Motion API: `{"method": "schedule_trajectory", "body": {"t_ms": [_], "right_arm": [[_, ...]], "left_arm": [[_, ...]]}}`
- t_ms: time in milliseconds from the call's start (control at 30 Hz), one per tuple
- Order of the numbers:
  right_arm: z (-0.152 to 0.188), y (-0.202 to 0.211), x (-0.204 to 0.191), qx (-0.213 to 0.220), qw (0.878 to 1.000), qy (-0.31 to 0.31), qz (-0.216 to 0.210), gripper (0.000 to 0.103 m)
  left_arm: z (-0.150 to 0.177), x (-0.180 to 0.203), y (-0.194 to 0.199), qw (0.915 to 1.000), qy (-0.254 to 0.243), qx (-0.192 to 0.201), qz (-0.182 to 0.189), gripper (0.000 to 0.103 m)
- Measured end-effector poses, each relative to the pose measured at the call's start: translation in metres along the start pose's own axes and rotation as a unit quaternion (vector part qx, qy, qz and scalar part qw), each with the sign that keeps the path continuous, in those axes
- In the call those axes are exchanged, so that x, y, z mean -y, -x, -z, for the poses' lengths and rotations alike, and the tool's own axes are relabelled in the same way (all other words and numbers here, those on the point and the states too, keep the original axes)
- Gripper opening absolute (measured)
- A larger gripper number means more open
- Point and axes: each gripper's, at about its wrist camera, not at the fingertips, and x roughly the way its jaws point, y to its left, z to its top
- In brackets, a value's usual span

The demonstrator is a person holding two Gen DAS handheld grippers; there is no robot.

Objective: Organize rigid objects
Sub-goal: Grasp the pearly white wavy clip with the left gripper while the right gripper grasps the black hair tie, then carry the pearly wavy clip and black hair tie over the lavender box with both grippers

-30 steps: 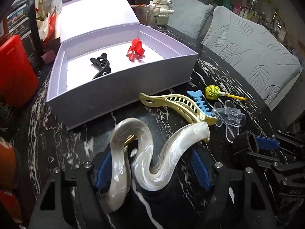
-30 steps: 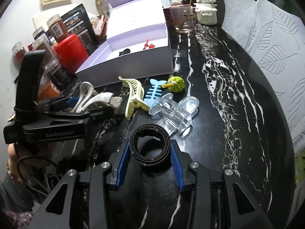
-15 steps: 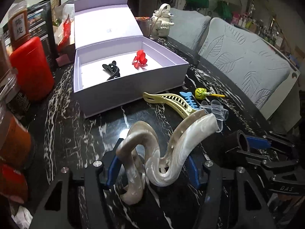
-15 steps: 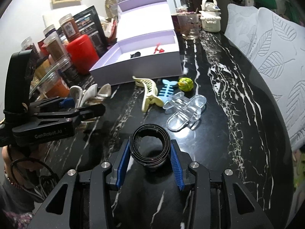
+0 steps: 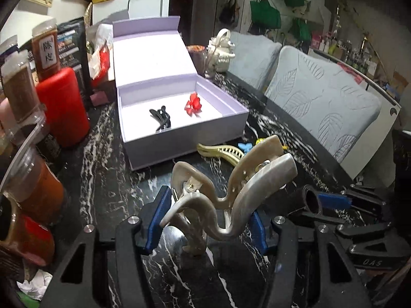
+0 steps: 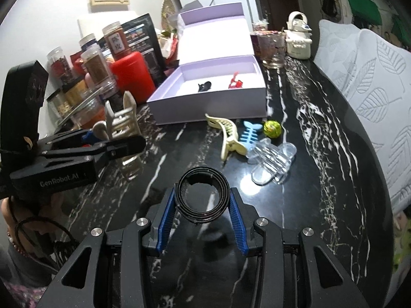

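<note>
My left gripper [image 5: 208, 218] is lifted above the black marble table. Its jaws are closing, with the blue pads pressing a large pearl-white wavy hair claw [image 5: 231, 192]. The claw [image 6: 123, 120] also shows from the right wrist view, standing up out of the left gripper [image 6: 113, 148]. My right gripper [image 6: 203, 197] is shut on a black coiled band [image 6: 205, 217]. An open lavender box [image 5: 179, 143] ahead holds a black clip [image 5: 160, 118] and a red clip [image 5: 193, 105]. On the table lie a cream claw clip [image 6: 228, 133], a blue fishbone clip [image 6: 249, 134], a clear clip [image 6: 272, 159] and a yellow-green ball [image 6: 272, 128].
Jars and a red canister [image 5: 61, 107] crowd the table's left side. A glass cup [image 6: 272, 51] and a cream ceramic pot [image 6: 298, 38] stand behind the box. Grey leaf-patterned chair backs [image 5: 321, 107] line the right edge. A person's hand holds the left gripper.
Both grippers have risen and drawn back from the box with their loads. The left jaws have narrowed on the pearl claw, which came off the table and now tilts upright.
</note>
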Motion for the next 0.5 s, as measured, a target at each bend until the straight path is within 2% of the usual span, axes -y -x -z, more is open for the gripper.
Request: {"method": "schedule_trajectory", "body": {"t_ms": [500], "right_arm": [[-0.042, 0.006, -0.013, 0.028, 0.999, 0.040, 0.002, 0.040]], "left_arm": [[-0.040, -0.011, 0.026, 0.9985, -0.001, 0.054, -0.007, 0.056]]}}
